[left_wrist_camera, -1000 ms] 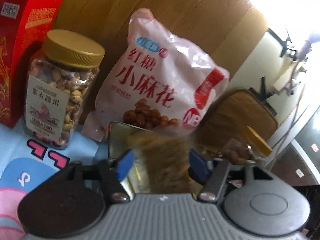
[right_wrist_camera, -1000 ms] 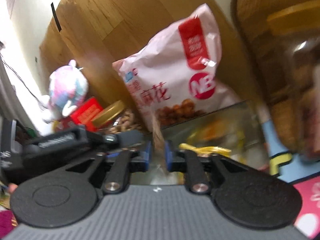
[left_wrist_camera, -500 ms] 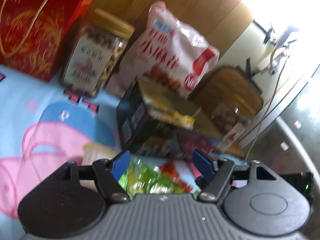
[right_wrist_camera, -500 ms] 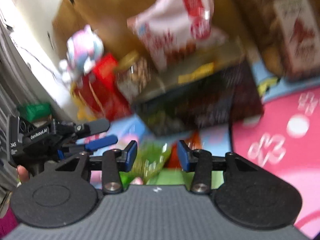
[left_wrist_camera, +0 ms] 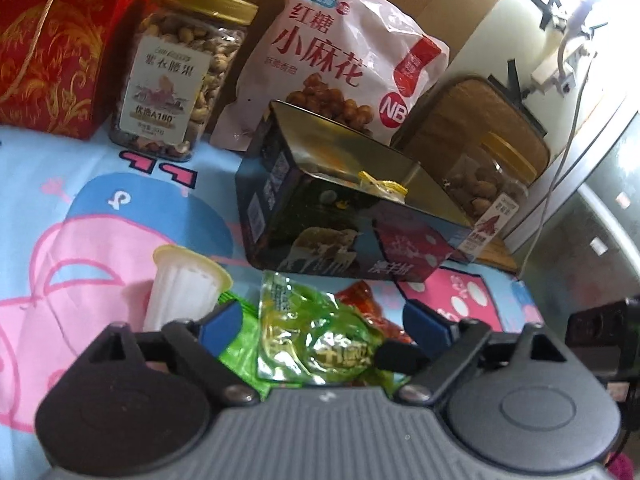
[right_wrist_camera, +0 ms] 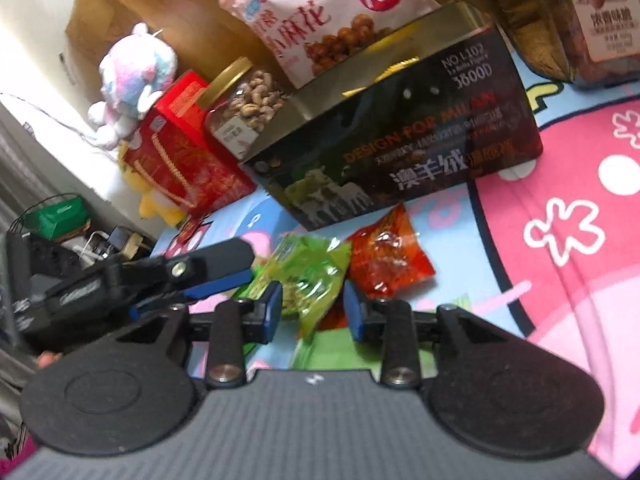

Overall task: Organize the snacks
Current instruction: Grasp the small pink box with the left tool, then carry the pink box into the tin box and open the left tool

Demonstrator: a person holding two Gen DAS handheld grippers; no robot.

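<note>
Both tongs have pulled back from the open dark tin (left_wrist_camera: pixel 352 236) and now hover released over the loose packets in front of it on the cartoon-print sheet (right_wrist_camera: pixel 560 200). Largest to smallest: one tin, two green packets (left_wrist_camera: pixel 320 344), one red packet (right_wrist_camera: pixel 386 252), one jelly cup (left_wrist_camera: pixel 180 292). Packets look light, crinkly, slippery; best pinched at a sealed edge.

A home room: a cartoon-print cloth (left_wrist_camera: pixel 120 208) holding snacks, stuffed toys (right_wrist_camera: pixel 132 76) against a wooden panel (right_wrist_camera: pixel 168 12).
</note>
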